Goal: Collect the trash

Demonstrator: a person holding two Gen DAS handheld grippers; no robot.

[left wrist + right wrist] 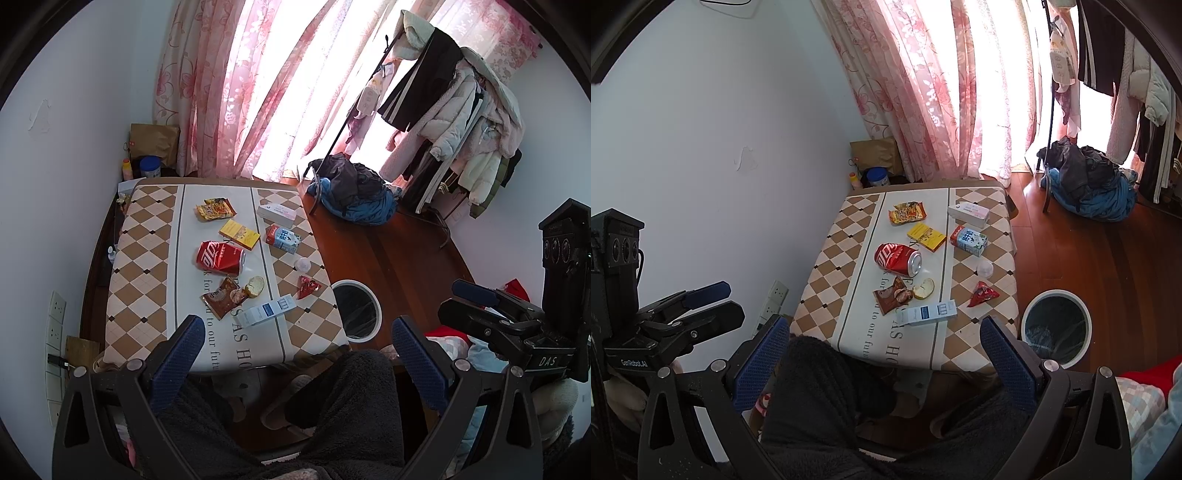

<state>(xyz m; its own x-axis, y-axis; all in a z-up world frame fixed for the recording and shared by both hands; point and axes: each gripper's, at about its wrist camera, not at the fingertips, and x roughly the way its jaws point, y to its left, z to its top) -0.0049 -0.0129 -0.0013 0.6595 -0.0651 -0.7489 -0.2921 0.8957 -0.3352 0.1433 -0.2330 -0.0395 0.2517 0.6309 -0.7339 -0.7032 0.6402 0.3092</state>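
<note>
Trash (897, 260) on table (827, 266), lined bin (1057, 325) beside

We see a low desk (147, 236) covered in a checked cloth with a white centre strip. On it lie a yellow snack wrapper (215, 209), a yellow box (239, 234), a red can (221, 257) on its side, a brown wrapper (221, 300) touching a piece of bread (254, 286), and a white-and-blue box (266, 311) nearest us. Along the right side lie a white box (281, 215), a milk carton (283, 239), a small clear cup (302, 264) and a red wrapper (307, 287). Beside the desk, on the wooden floor (399, 251), stands a white-rimmed bin (356, 309).
</note>
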